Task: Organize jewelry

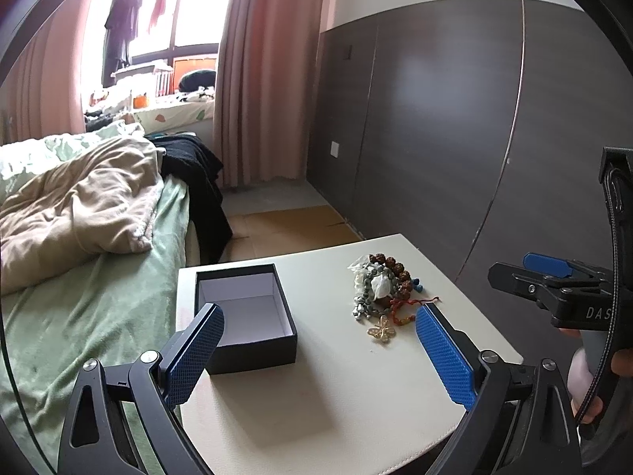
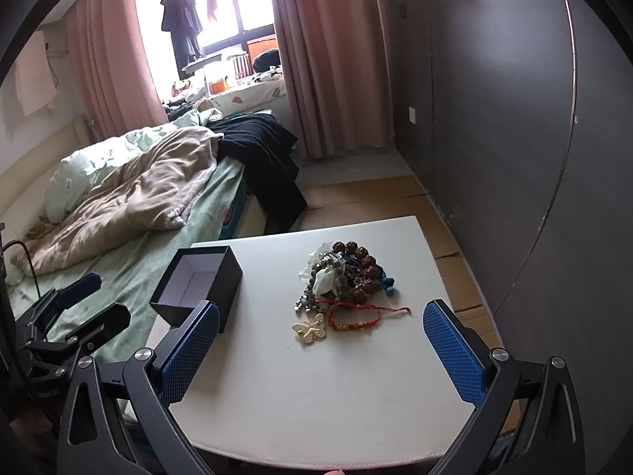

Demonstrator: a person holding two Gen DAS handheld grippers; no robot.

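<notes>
An open black box [image 1: 245,312] with a white, empty inside stands at the left of the white table [image 1: 316,396]; it also shows in the right wrist view [image 2: 198,289]. A pile of jewelry [image 1: 381,289] lies to its right: brown bead bracelets, grey beads, a red cord bracelet [image 2: 356,316] and a gold butterfly [image 2: 310,328]. My left gripper [image 1: 320,332] is open and empty, above the table's near part between box and pile. My right gripper [image 2: 322,336] is open and empty, just short of the butterfly.
A bed [image 1: 79,277] with a beige quilt [image 2: 130,202] and black clothes adjoins the table's left side. A dark panelled wall [image 1: 455,118] runs along the right. Cardboard covers the floor [image 2: 376,206] beyond the table. Pink curtains [image 2: 324,59] frame the window.
</notes>
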